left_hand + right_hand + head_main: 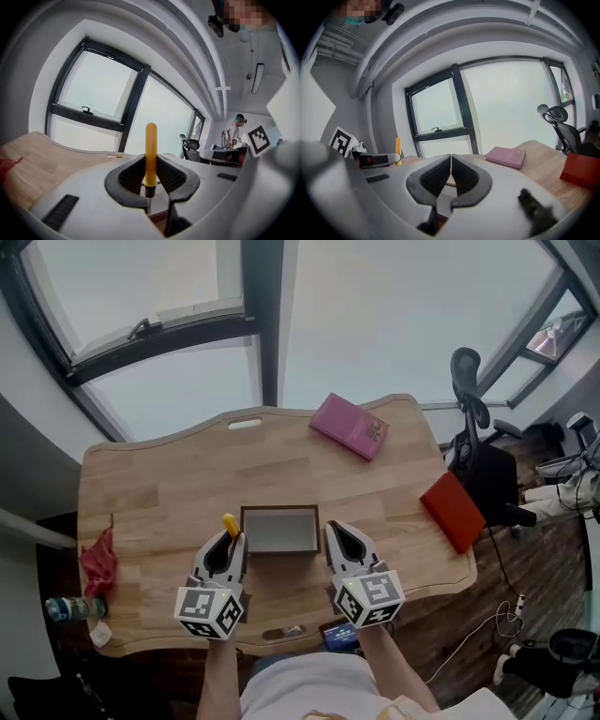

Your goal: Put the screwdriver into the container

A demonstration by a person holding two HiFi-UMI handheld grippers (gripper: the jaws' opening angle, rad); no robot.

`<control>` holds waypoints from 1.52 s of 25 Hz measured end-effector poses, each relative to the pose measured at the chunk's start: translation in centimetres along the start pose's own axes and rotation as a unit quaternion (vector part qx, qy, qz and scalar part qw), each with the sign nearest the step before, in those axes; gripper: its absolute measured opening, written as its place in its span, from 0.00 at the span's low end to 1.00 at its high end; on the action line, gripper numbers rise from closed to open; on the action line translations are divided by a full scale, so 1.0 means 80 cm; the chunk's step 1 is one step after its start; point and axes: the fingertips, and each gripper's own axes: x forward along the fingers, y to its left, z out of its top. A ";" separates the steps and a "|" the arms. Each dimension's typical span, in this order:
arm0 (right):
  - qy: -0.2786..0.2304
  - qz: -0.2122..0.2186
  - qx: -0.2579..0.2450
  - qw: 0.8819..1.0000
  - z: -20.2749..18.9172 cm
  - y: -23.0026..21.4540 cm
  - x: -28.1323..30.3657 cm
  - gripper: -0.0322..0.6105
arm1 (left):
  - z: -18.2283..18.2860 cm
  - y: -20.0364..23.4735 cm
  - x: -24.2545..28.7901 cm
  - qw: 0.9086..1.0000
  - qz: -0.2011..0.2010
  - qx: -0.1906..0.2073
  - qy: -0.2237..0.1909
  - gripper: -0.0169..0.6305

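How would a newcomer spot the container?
On the wooden table, look near the front edge, between the left gripper and right gripper. The container there is an open, dark-rimmed rectangular box, grey inside; the pink book and red object are flat slabs.

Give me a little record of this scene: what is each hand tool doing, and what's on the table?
Left gripper: shut on screwdriver, yellow handle up
Right gripper: shut, empty
Container: open, nothing visible inside, between the grippers
Table: pink book at far side, red book at right edge, red cloth at left
Progress: screwdriver not yet in container
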 end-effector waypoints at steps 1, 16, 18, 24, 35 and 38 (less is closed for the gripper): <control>-0.002 0.004 -0.001 1.000 0.002 0.002 0.001 0.10 | 0.002 -0.001 -0.001 1.000 0.001 0.002 -0.001 0.15; 0.009 0.038 -0.052 0.998 0.004 -0.004 0.021 0.10 | 0.004 -0.008 0.020 0.998 0.021 0.046 0.023 0.15; 0.013 0.044 -0.052 0.998 0.000 -0.004 0.024 0.10 | 0.001 -0.008 0.022 0.998 0.023 0.050 0.028 0.15; 0.021 0.047 -0.045 0.998 -0.009 -0.016 0.029 0.10 | -0.009 -0.011 0.038 0.996 0.024 0.075 0.052 0.15; 0.044 0.054 -0.033 0.997 -0.033 -0.039 0.050 0.10 | -0.044 -0.006 0.067 0.990 0.022 0.092 0.102 0.15; 0.049 0.057 -0.032 0.997 -0.038 -0.043 0.056 0.10 | -0.052 -0.007 0.075 0.988 0.019 0.099 0.115 0.15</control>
